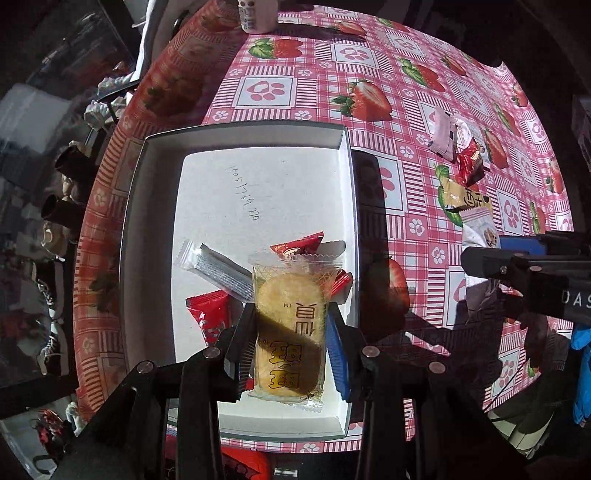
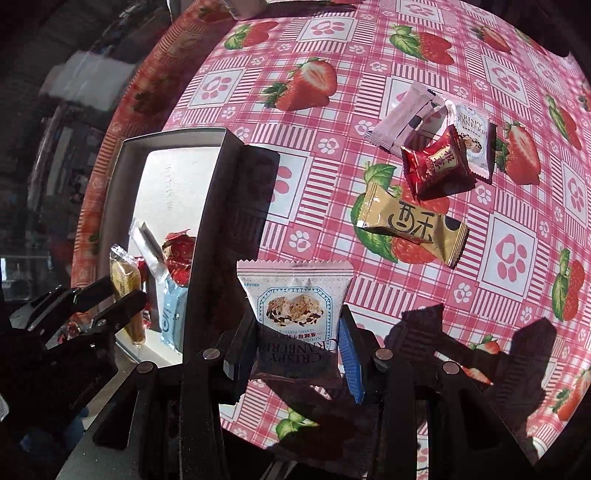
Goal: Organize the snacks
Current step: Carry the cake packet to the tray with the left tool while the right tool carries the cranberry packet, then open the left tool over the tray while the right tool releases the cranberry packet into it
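Observation:
My left gripper (image 1: 290, 325) is shut on a clear-wrapped yellow cookie packet (image 1: 288, 328) and holds it over the near end of the white box (image 1: 155, 155). In the box lie a silver stick packet (image 1: 221, 273) and red candies (image 1: 210, 314). My right gripper (image 2: 295, 332) is shut on a white Crispy Cranberry packet (image 2: 295, 306) above the tablecloth, just right of the box (image 2: 125, 155). On the cloth to the right lie a gold packet (image 2: 410, 225), a red candy (image 2: 436, 166), a second cranberry packet (image 2: 474, 140) and a pale pink packet (image 2: 402, 118).
A strawberry-print pink tablecloth (image 1: 369, 74) covers the round table. A white bottle (image 1: 255, 14) stands at the far edge. Shoes and clutter (image 1: 66, 177) lie on the floor to the left. The left gripper shows in the right wrist view (image 2: 122, 291).

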Action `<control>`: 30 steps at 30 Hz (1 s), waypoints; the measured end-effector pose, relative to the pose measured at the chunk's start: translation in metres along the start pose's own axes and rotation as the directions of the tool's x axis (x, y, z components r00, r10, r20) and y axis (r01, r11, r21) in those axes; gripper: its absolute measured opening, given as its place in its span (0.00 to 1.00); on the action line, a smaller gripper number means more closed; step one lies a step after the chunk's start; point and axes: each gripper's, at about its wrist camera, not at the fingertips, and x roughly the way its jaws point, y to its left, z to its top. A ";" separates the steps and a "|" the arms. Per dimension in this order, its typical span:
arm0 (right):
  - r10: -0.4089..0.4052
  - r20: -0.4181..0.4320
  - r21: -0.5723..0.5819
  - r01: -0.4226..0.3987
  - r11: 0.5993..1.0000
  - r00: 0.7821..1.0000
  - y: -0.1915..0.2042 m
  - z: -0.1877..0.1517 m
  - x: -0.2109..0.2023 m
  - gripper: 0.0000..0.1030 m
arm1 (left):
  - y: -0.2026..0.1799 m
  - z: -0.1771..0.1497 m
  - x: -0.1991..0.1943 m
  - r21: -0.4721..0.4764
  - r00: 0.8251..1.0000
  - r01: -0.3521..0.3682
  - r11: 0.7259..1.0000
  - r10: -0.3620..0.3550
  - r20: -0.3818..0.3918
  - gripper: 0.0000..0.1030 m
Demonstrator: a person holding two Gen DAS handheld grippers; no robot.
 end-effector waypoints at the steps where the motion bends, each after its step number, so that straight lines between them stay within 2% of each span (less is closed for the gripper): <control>1: 0.003 -0.003 -0.019 -0.003 1.000 1.000 0.009 0.006 0.003 0.41 | 0.007 -0.001 0.001 -0.014 1.000 -0.002 1.000 0.002 -0.002 0.38; 13: 0.031 -0.036 -0.156 -0.036 0.987 0.999 0.102 0.053 0.030 0.41 | 0.054 -0.005 0.019 -0.077 0.999 -0.024 0.997 0.021 -0.037 0.38; 22: 0.040 -0.086 -0.158 -0.053 0.986 0.996 0.128 0.071 0.054 0.42 | 0.064 -0.008 0.030 -0.084 0.998 -0.034 0.996 0.030 -0.056 0.39; 23: 0.041 -0.091 -0.157 -0.055 0.986 0.995 0.129 0.072 0.056 0.42 | 0.064 -0.008 0.031 -0.082 0.998 -0.034 0.996 0.029 -0.060 0.41; 25: 0.039 -0.104 -0.156 -0.055 0.986 0.994 0.131 0.074 0.060 0.43 | 0.064 -0.009 0.032 -0.079 0.998 -0.036 0.996 0.031 -0.063 0.52; 26: 0.039 -0.109 -0.154 -0.056 0.987 0.993 0.132 0.074 0.061 0.43 | 0.064 -0.009 0.032 -0.076 0.997 -0.044 0.996 0.039 -0.061 0.60; 27: 0.041 -0.113 -0.151 -0.058 0.987 0.993 0.131 0.075 0.062 0.43 | 0.063 -0.009 0.031 -0.074 0.997 -0.051 0.996 0.046 -0.057 0.64; 28: 0.042 -0.118 -0.147 -0.060 0.987 0.992 0.131 0.075 0.063 0.46 | 0.062 -0.009 0.031 -0.072 0.997 -0.057 0.996 0.053 -0.054 0.69; 29: 0.043 -0.122 -0.145 -0.061 0.988 0.992 0.130 0.075 0.064 0.62 | 0.062 -0.008 0.030 -0.070 0.997 -0.060 0.996 0.057 -0.051 0.71; 30: 0.042 -0.122 -0.141 -0.059 0.988 0.992 0.128 0.074 0.063 0.72 | 0.061 -0.008 0.030 -0.068 0.997 -0.062 0.996 0.058 -0.050 0.71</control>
